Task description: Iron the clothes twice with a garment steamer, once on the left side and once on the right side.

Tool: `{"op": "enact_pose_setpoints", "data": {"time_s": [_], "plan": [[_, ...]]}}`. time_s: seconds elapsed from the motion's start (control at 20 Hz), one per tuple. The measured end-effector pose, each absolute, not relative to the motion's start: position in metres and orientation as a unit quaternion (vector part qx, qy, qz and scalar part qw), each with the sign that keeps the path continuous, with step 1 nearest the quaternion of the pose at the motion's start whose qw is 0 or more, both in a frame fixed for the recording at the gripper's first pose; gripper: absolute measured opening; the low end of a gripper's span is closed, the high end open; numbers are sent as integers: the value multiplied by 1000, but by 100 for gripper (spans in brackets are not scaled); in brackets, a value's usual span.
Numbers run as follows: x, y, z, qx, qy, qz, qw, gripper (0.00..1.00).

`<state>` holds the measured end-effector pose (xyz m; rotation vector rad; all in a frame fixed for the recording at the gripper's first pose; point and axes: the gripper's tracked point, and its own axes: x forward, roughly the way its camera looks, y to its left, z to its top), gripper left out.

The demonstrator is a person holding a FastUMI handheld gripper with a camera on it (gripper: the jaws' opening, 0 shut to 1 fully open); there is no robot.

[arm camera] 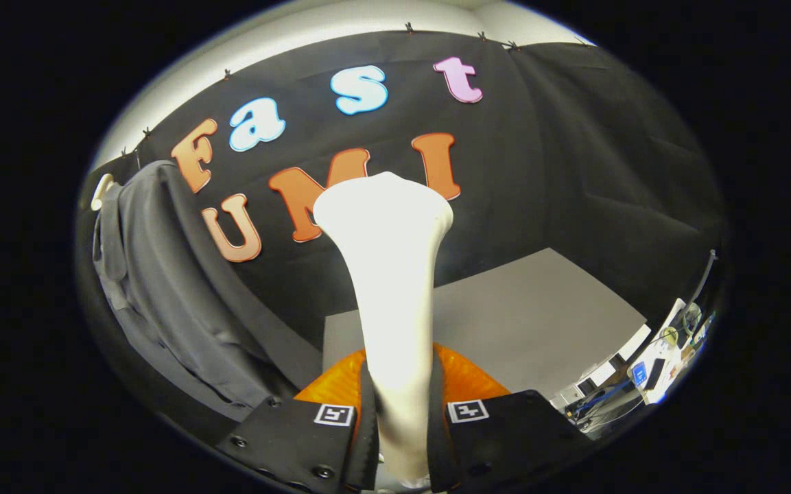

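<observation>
My gripper [400,405] is shut on the white garment steamer [388,274], both fingers pressing its slim handle. The steamer stands upright between the fingers and widens into a flat head at the top, well above the table. A grey garment [162,288] hangs on a pale hanger [101,191] against the booth wall, off to the left of the steamer and apart from it. The steamer head is not touching the garment.
A grey table [525,315] lies beyond the fingers, to the right of the steamer. An orange object [467,377] sits just behind the fingers at the steamer's base. Desks with assorted gear [649,370] show past the table's right edge.
</observation>
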<state>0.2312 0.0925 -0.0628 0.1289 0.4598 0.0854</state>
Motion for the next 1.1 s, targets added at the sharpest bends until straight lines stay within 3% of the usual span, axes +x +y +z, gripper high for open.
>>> {"op": "enact_pose_setpoints", "data": {"time_s": [0.5,1.1], "plan": [[116,232,-14,30,123,71,990,36],[132,358,-44,-10,118,79,990,36]]}}
